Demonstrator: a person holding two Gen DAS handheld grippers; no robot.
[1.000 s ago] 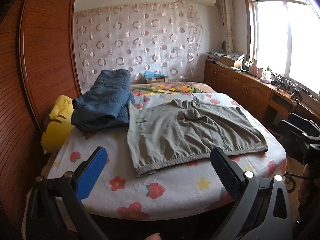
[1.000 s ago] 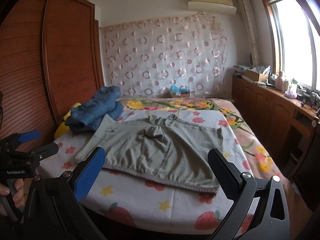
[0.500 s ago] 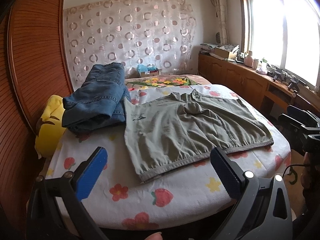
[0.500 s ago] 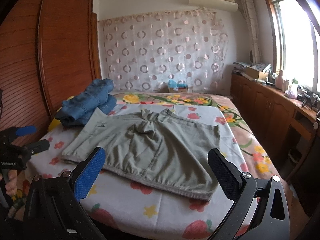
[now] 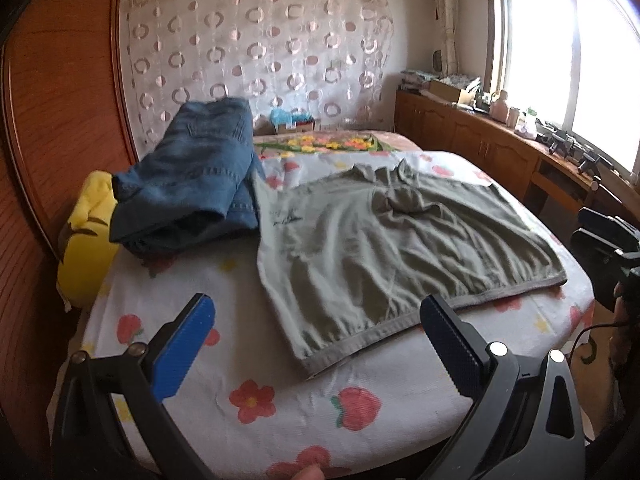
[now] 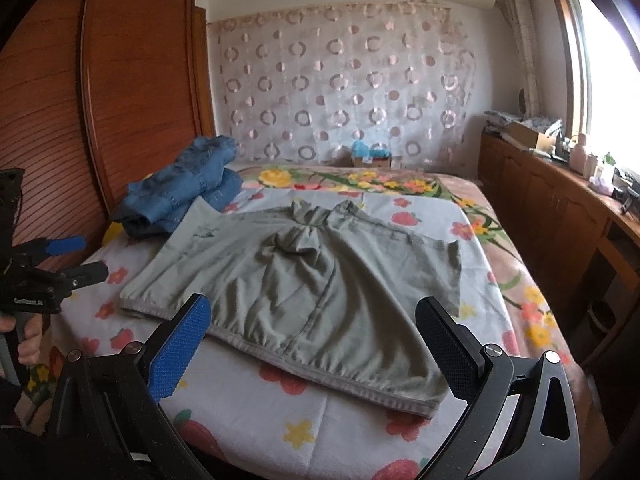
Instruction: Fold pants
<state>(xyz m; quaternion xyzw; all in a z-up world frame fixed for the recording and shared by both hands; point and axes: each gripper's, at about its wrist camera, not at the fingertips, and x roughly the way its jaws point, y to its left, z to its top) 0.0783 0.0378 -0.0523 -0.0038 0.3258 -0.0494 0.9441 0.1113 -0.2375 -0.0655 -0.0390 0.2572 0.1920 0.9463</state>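
Grey-green pants [image 5: 384, 248] lie spread flat on the bed, waistband toward me; they also show in the right wrist view [image 6: 312, 280]. My left gripper [image 5: 316, 340] is open and empty, above the bed just short of the waistband's left corner. It also shows at the left edge of the right wrist view [image 6: 76, 258]. My right gripper [image 6: 312, 344] is open and empty, hovering over the waistband's right part. Its dark body shows at the right edge of the left wrist view [image 5: 608, 248].
Folded blue jeans [image 5: 192, 184] sit left of the pants, next to a yellow cushion [image 5: 84, 240]. The bed has a flower-print sheet [image 5: 248, 396]. A wooden wardrobe [image 6: 120, 100] stands left, a wooden counter [image 6: 560, 200] with clutter right.
Both grippers have moved forward and lower toward the bed; the pants fill more of each view. Both stay open. The pants have not moved.
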